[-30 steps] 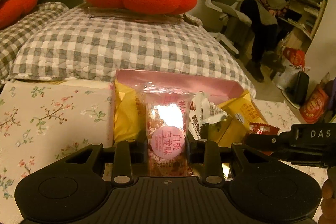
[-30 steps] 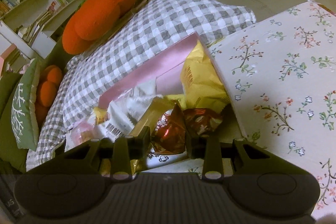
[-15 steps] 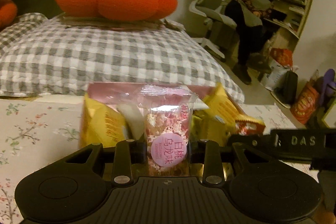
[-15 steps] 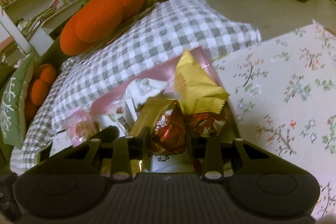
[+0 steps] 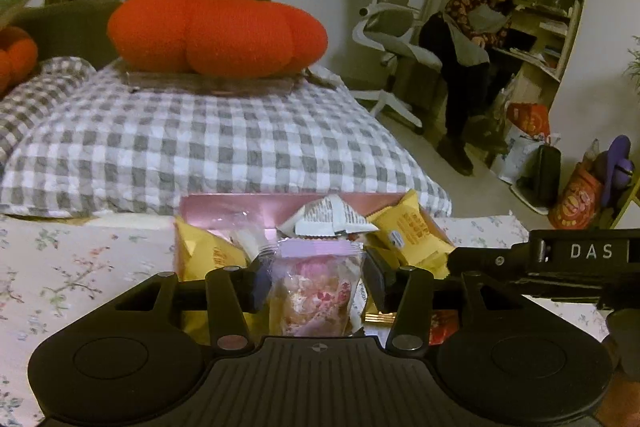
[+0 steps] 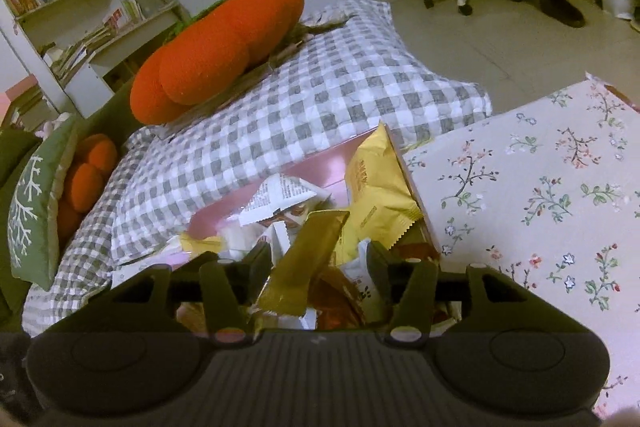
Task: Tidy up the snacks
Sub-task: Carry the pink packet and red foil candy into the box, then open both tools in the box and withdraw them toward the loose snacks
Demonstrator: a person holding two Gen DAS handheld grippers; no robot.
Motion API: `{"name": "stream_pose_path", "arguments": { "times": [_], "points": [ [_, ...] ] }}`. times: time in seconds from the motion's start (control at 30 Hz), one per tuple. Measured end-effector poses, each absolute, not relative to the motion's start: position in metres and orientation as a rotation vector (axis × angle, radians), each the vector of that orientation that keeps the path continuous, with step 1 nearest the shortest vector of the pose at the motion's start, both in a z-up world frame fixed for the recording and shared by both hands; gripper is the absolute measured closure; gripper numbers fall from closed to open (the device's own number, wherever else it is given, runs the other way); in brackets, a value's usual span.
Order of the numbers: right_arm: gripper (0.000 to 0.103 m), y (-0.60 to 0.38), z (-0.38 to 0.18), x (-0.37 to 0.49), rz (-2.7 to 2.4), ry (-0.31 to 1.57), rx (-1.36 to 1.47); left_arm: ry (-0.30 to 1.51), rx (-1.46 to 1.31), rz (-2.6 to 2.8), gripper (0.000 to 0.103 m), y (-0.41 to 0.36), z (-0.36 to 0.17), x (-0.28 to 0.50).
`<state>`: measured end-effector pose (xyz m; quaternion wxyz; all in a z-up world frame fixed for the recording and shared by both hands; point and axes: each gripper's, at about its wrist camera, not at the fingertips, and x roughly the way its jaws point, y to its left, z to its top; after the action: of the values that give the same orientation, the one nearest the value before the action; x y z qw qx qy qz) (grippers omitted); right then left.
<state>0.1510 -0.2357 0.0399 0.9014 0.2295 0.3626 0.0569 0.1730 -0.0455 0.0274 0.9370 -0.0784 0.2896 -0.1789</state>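
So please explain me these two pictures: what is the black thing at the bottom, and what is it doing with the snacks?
No robot: a person holds two hand grippers, each with its own camera looking along its fingers. The left gripper is opening around a clear pink-topped snack packet, which sits between its fingers. The right gripper is opening too, over a gold foil stick packet. Both are above a pink cardboard box full of snacks, on a flowered cloth.

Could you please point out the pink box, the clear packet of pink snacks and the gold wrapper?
Pink cardboard box (image 5: 224, 213), left wrist view, bare inner back wall.
Clear packet of pink snacks (image 5: 314, 291), left wrist view, packet's middle.
Long gold foil wrapper (image 6: 306, 259), right wrist view, mid-length.
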Motion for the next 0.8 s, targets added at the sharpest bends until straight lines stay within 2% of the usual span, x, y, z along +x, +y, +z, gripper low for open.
{"name": "stream_pose_path", "arguments": {
  "times": [0.1, 0.2, 0.27, 0.33, 0.57, 0.67, 0.8],
  "points": [
    [0.053, -0.240, 0.042, 0.148, 0.116, 0.755, 0.489, 0.576, -0.185, -0.364, 0.055, -0.037, 0.036, 0.169],
    [0.052, -0.243, 0.043, 0.144, 0.110, 0.767, 0.499, 0.565, -0.210, -0.361, 0.043, -0.031, 0.038, 0.170],
    [0.052, -0.243, 0.043, 0.142, 0.113, 0.775, 0.500, 0.560, -0.209, -0.349, 0.031, -0.030, 0.036, 0.171],
    [0.051, -0.244, 0.043, 0.140, 0.112, 0.781, 0.500, 0.566, -0.219, -0.339, 0.027, -0.027, 0.035, 0.172],
    [0.051, -0.245, 0.048, 0.136, 0.109, 0.786, 0.493, 0.538, -0.279, -0.255, 0.025, -0.008, 0.048, 0.164],
    [0.048, -0.248, 0.049, 0.137, 0.104, 0.793, 0.479, 0.586, -0.238, -0.201, 0.021, -0.011, 0.050, 0.157],
    [0.048, -0.252, 0.048, 0.136, 0.095, 0.818, 0.467, 0.663, -0.227, -0.173, 0.020, -0.013, 0.044, 0.144]
  ]
}}
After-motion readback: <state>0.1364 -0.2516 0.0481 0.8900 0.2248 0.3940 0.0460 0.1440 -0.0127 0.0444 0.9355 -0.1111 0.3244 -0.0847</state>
